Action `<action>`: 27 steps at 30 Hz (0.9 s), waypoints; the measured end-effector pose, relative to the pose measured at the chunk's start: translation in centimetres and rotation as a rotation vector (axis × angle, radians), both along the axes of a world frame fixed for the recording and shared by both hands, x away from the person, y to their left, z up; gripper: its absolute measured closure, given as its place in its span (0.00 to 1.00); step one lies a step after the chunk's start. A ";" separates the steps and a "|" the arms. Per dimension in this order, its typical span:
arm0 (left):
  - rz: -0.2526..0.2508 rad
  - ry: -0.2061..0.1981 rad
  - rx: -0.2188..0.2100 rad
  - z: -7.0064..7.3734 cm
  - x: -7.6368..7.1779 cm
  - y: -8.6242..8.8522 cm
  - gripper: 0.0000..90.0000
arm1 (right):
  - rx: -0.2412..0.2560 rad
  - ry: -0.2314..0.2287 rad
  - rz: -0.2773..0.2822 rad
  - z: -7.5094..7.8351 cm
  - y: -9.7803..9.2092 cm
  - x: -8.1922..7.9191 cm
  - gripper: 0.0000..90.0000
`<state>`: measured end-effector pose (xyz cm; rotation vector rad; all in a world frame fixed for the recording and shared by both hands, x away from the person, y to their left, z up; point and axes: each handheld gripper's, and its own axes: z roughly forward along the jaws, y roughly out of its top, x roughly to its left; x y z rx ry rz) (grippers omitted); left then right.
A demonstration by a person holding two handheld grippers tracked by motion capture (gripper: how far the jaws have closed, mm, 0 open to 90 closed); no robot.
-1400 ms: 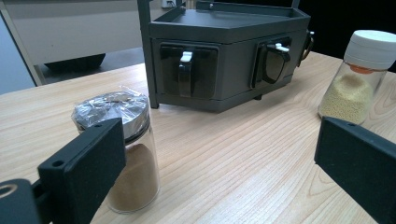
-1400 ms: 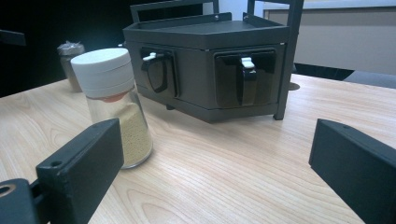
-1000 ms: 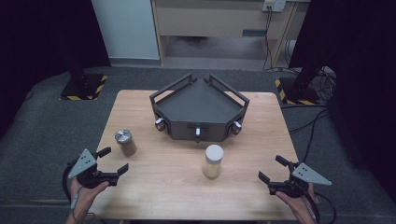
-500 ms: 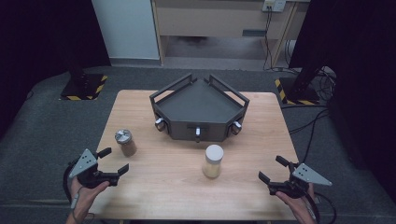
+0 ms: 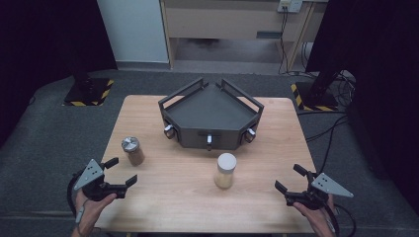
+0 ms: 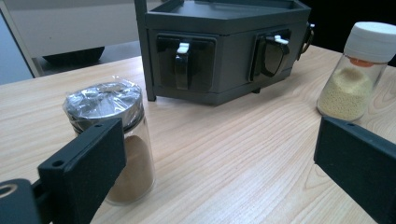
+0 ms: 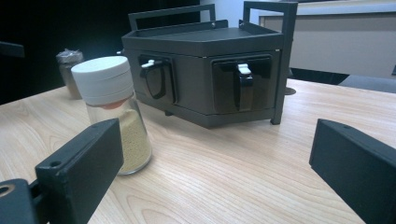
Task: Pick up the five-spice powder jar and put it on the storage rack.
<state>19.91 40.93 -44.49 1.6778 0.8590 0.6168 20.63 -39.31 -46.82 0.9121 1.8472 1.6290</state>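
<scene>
Jars were the items nearest the tools: a small glass jar with a silver foil-wrapped lid and brown powder inside [image 5: 133,151], and a taller clear jar with a white screw cap and yellow granules [image 5: 225,170]. Both stood upright on the light wooden tabletop [image 5: 168,197].

Nearest the person, the left tool [image 5: 120,172] was held at the front left corner of the tabletop, its jaws spread apart and gripping nothing. The right tool [image 5: 291,180] was held at the front right edge, its jaws likewise apart and empty. Each carried a grey three-cornered plate on top.

The brown-powder jar stood just beyond the left tool, near it but not touching. In the left gripper view this jar [image 6: 112,140] appeared partly behind the left-hand jaw, with the yellow jar [image 6: 355,70] further off toward the other jaw. The yellow-granule jar stood near the middle of the tabletop, well apart from the right tool. In the right gripper view it [image 7: 114,112] sat partly behind the left-hand jaw, with the brown jar [image 7: 69,72] far behind it.

Furthest back stood a dark grey angular metal cabinet with rail handles on top [image 5: 210,116]. Its front faces bore latches with white tips [image 6: 182,63]. The yellow jar stood just in front of it, clear of it.
</scene>
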 end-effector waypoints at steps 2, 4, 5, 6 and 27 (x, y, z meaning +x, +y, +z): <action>0.006 -0.005 -0.003 0.1 -0.1 0.0 0.02 | 0.000 -0.003 0.002 0.0 0.0 0.0 0.04; 0.004 -0.005 -0.015 0.1 -0.2 0.1 0.02 | 0.002 -0.003 0.005 0.0 0.0 0.0 0.04; 0.004 -0.005 -0.015 0.1 -0.2 0.1 0.02 | 0.001 -0.003 0.007 0.0 0.0 0.0 0.04; 0.005 -0.006 -0.011 0.3 -0.4 0.2 0.02 | 0.001 -0.003 0.009 0.0 0.0 0.0 0.04; 0.022 0.001 0.058 5.6 -0.2 2.8 0.01 | 0.025 -0.007 0.021 -0.2 -0.3 0.1 0.02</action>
